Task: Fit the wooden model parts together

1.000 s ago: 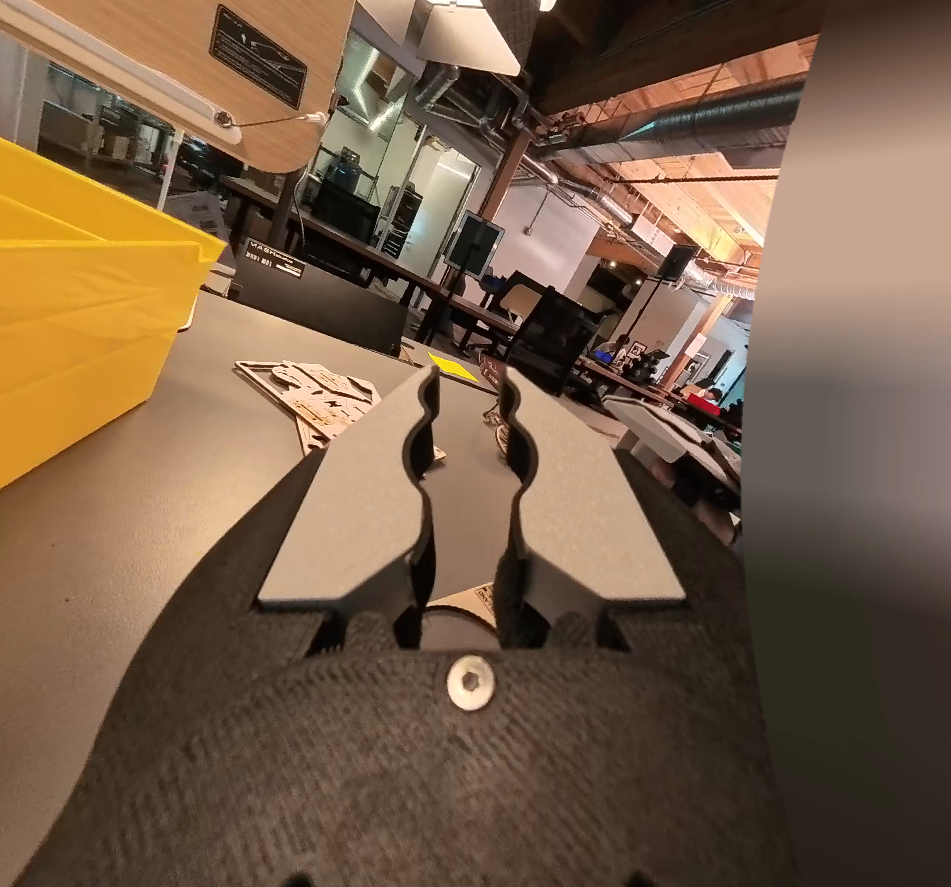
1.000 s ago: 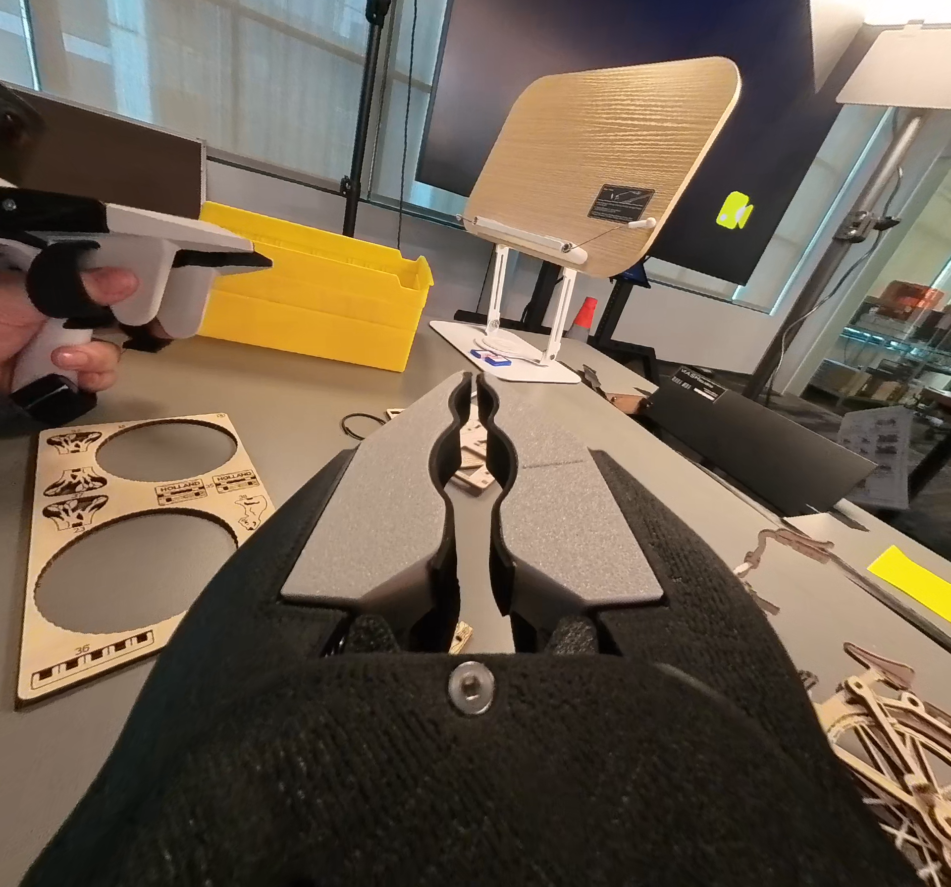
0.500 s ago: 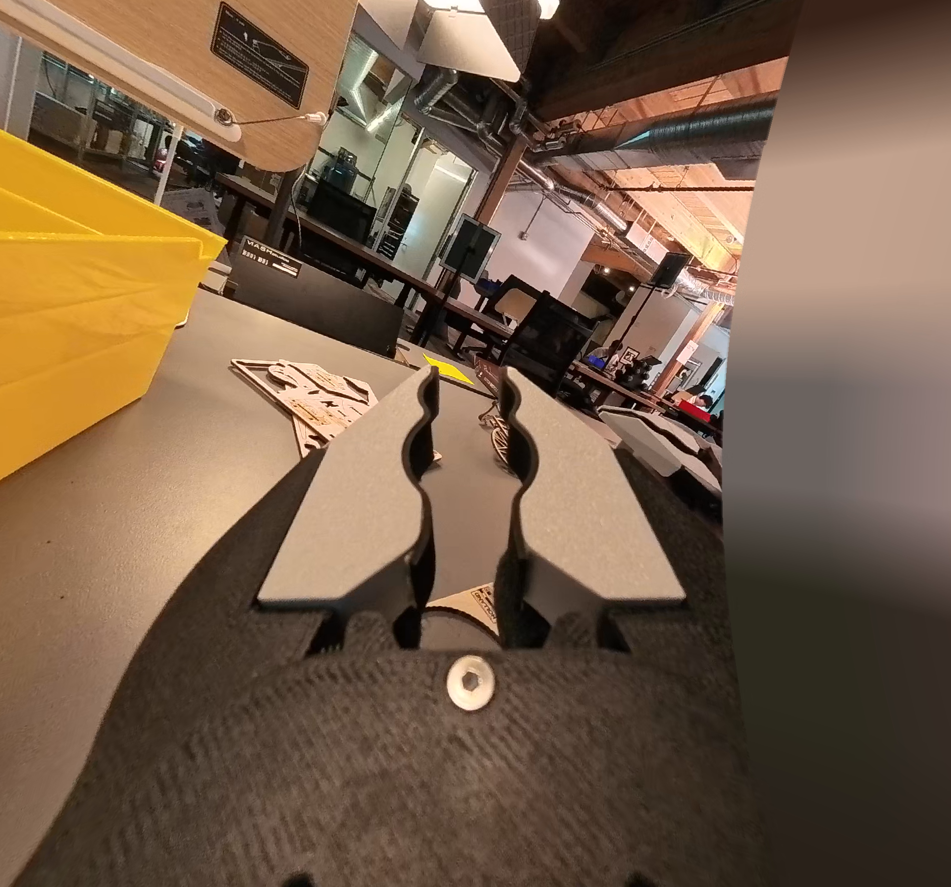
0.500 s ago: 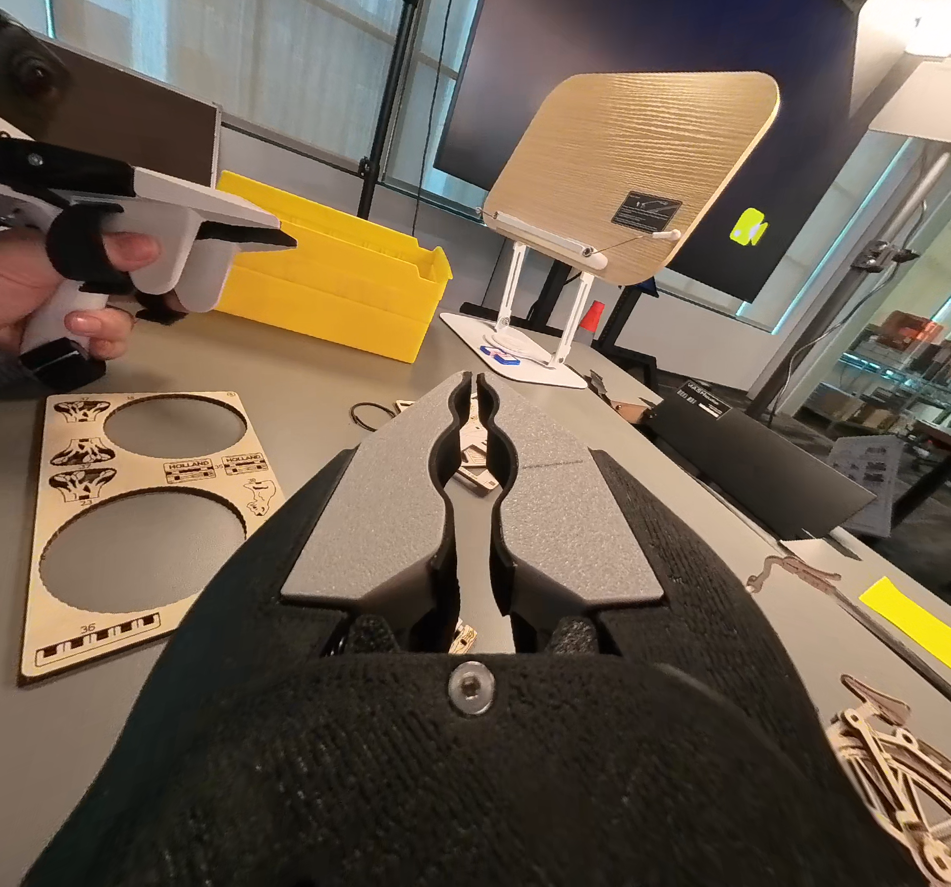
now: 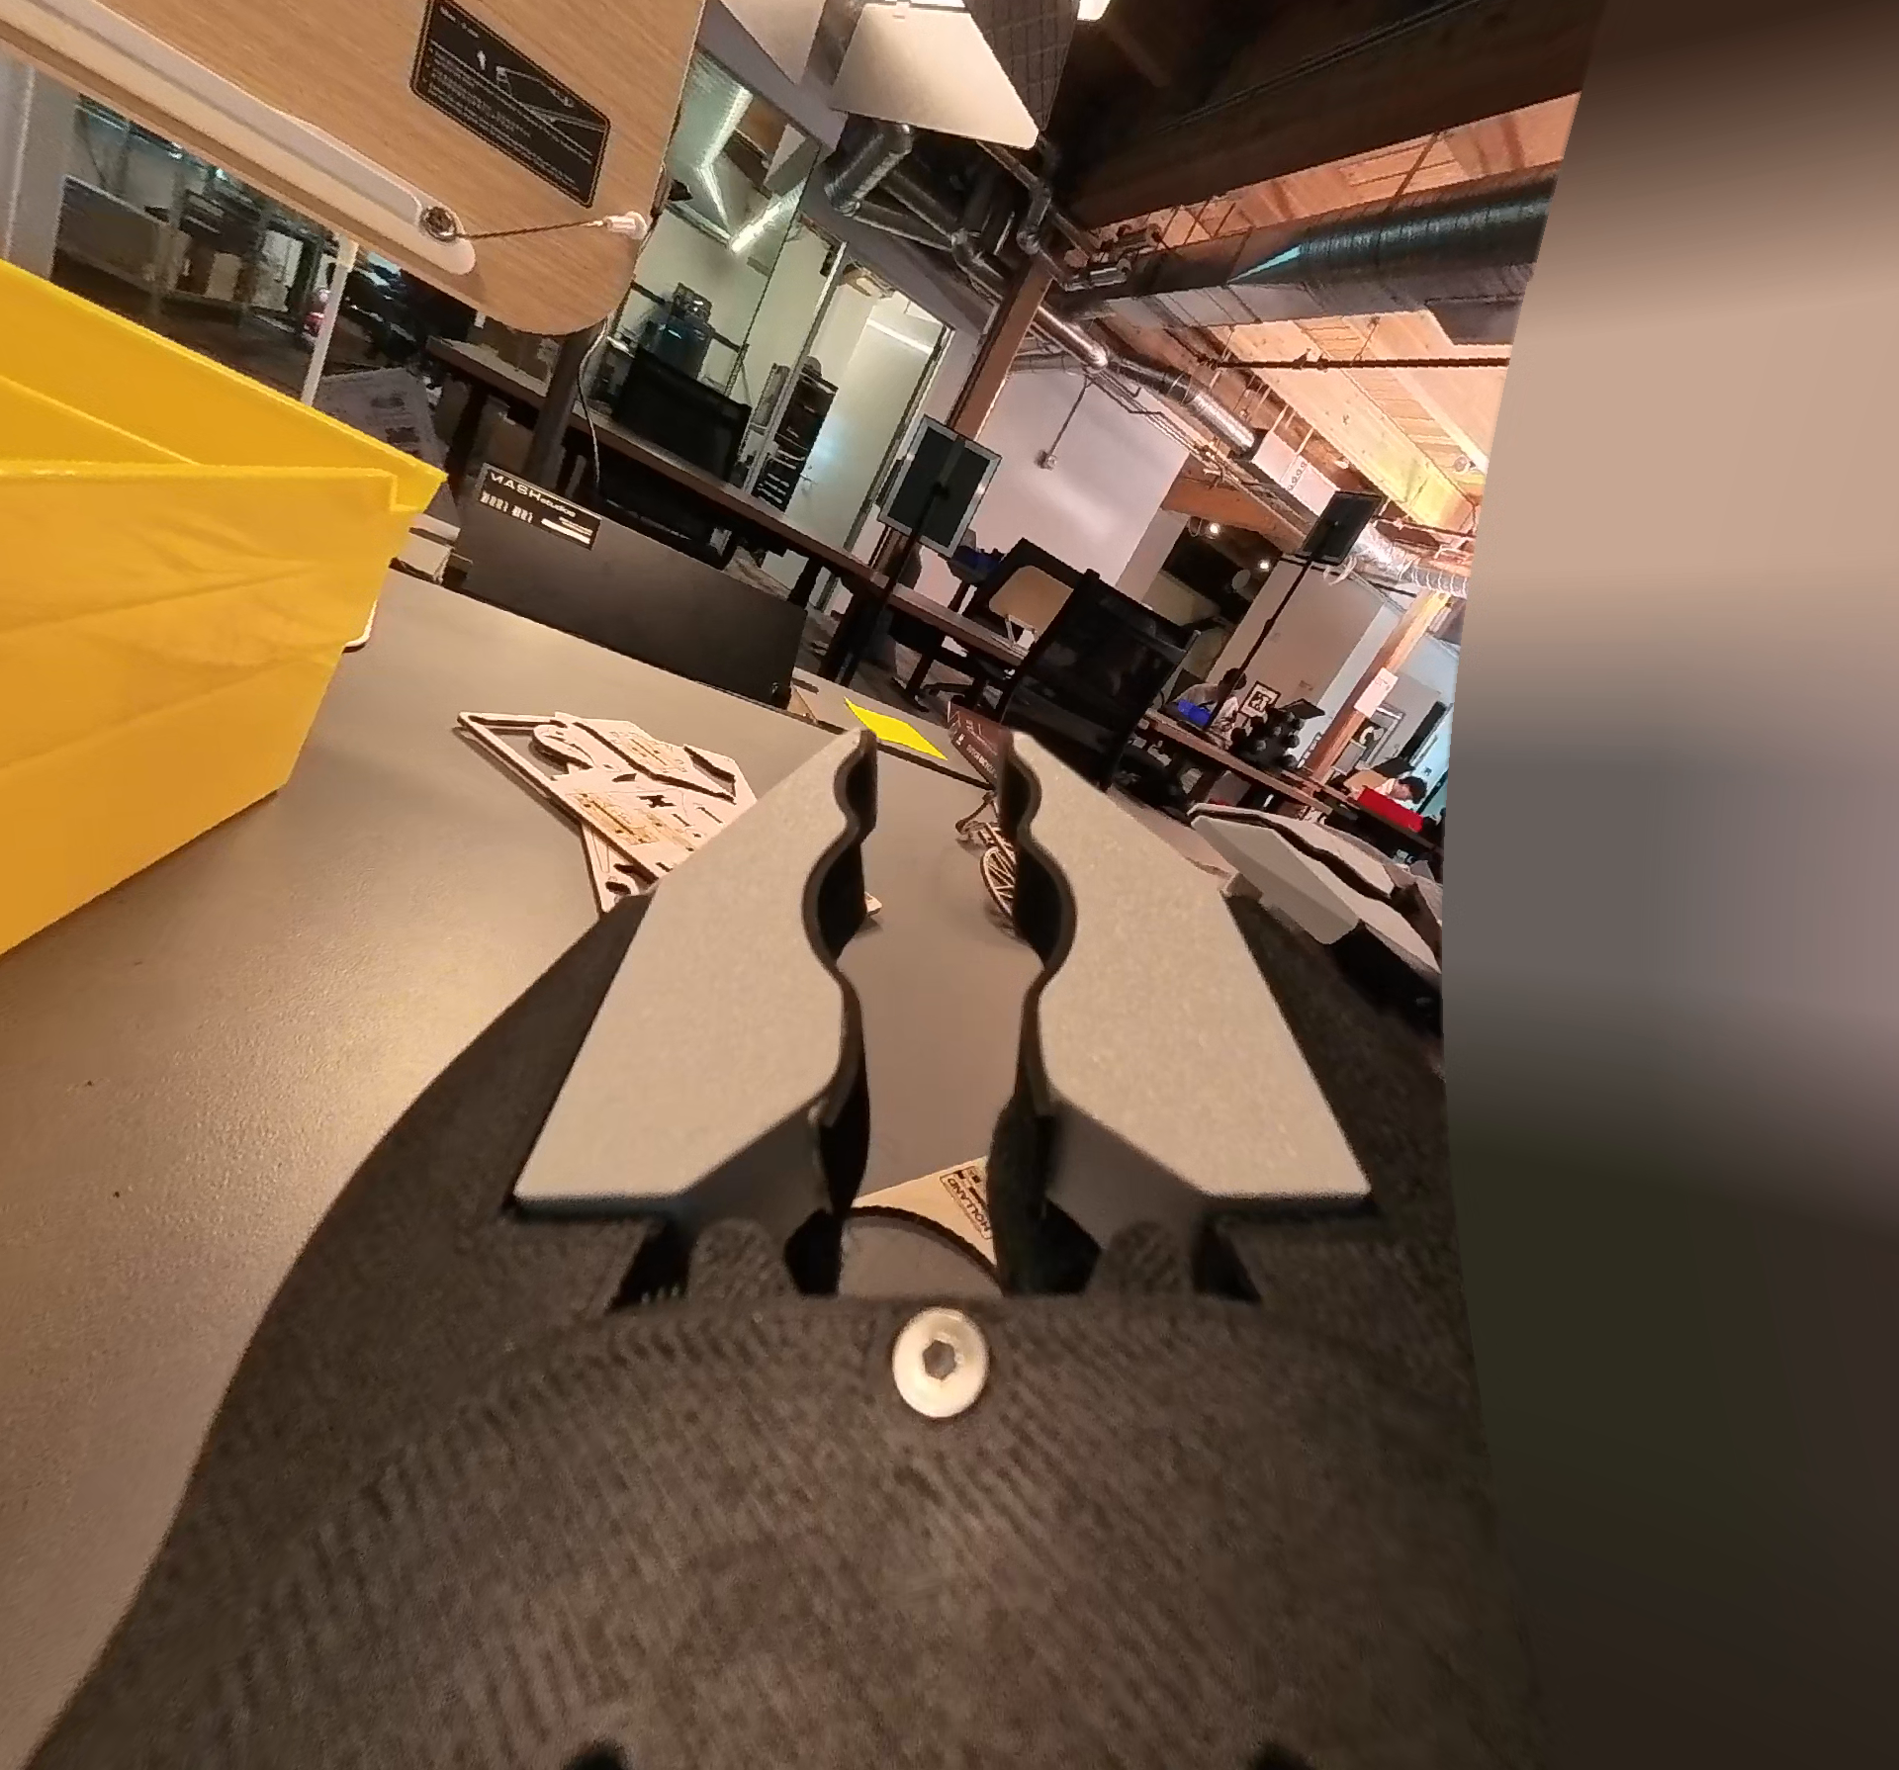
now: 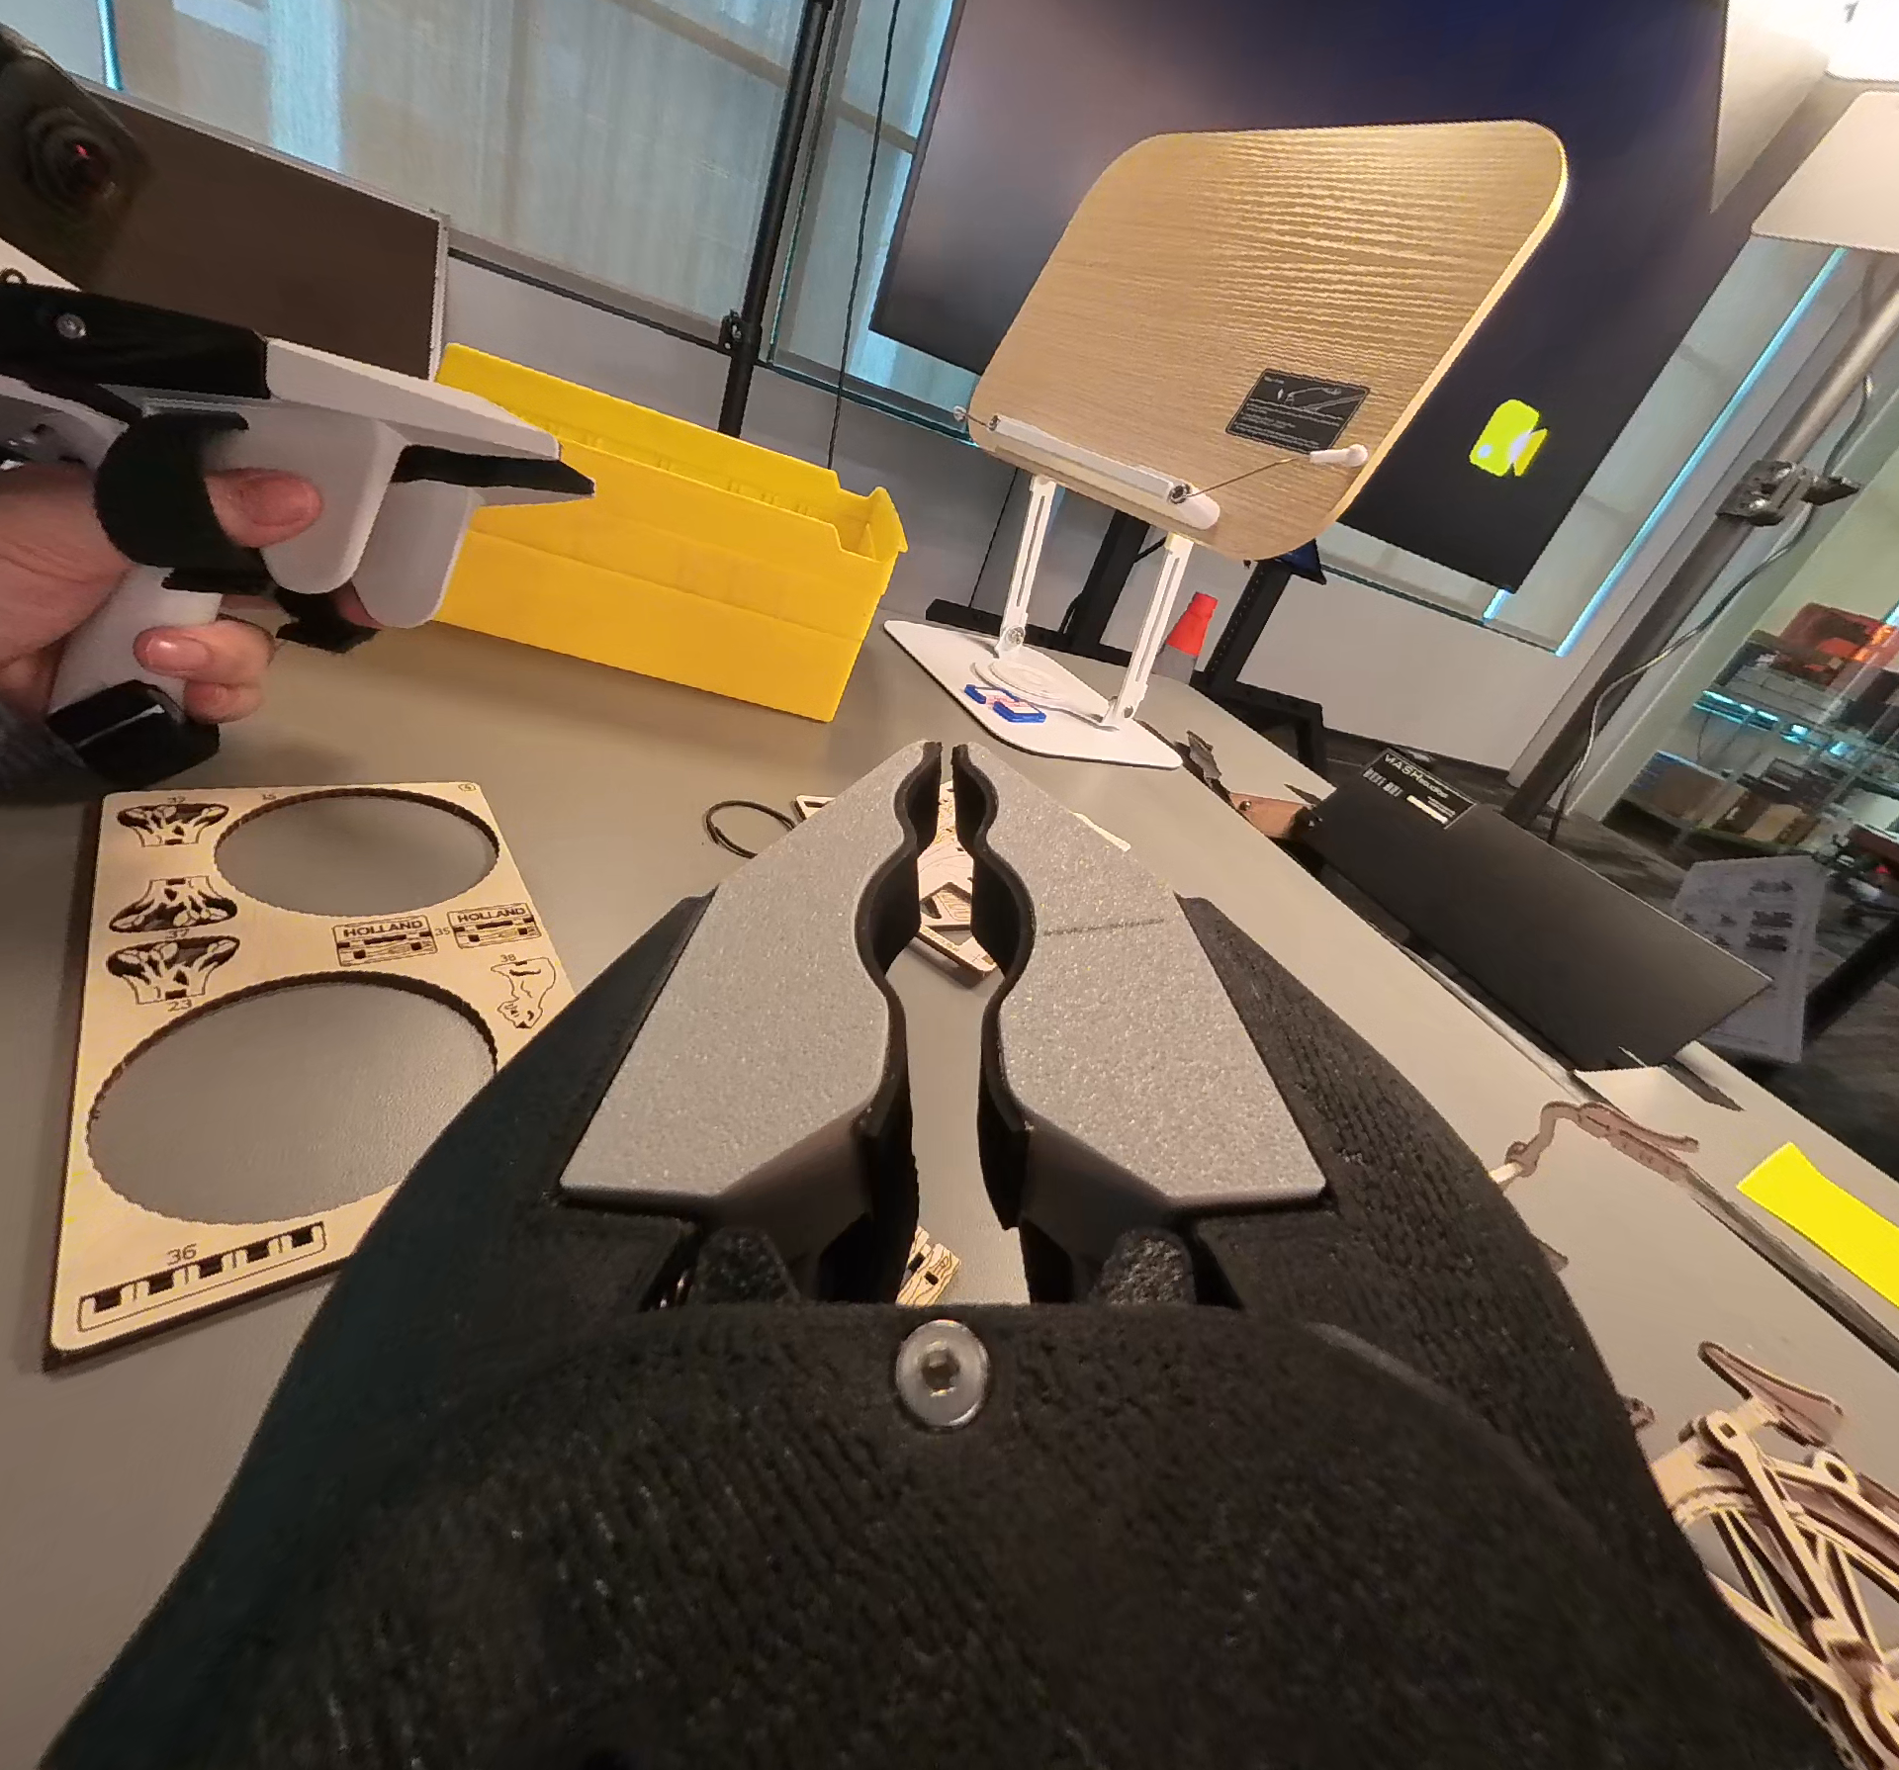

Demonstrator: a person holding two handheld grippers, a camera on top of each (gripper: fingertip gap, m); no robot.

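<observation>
Both your hand-held grippers, left (image 5: 937, 765) apart and right (image 6: 946, 757) nearly together, hold nothing, so a rushed grab could snap the thin wooden parts (image 6: 1788, 1556) at 4 o'clock.

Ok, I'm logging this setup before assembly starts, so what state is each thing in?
left hand-held gripper: open, empty.
right hand-held gripper: nearly shut, empty.
wooden sheet: flat on the table, two round pieces punched out.
yellow bin: upright, contents hidden.
book stand: propped up tilted, nothing on it.
rubber band: lying loose.
</observation>
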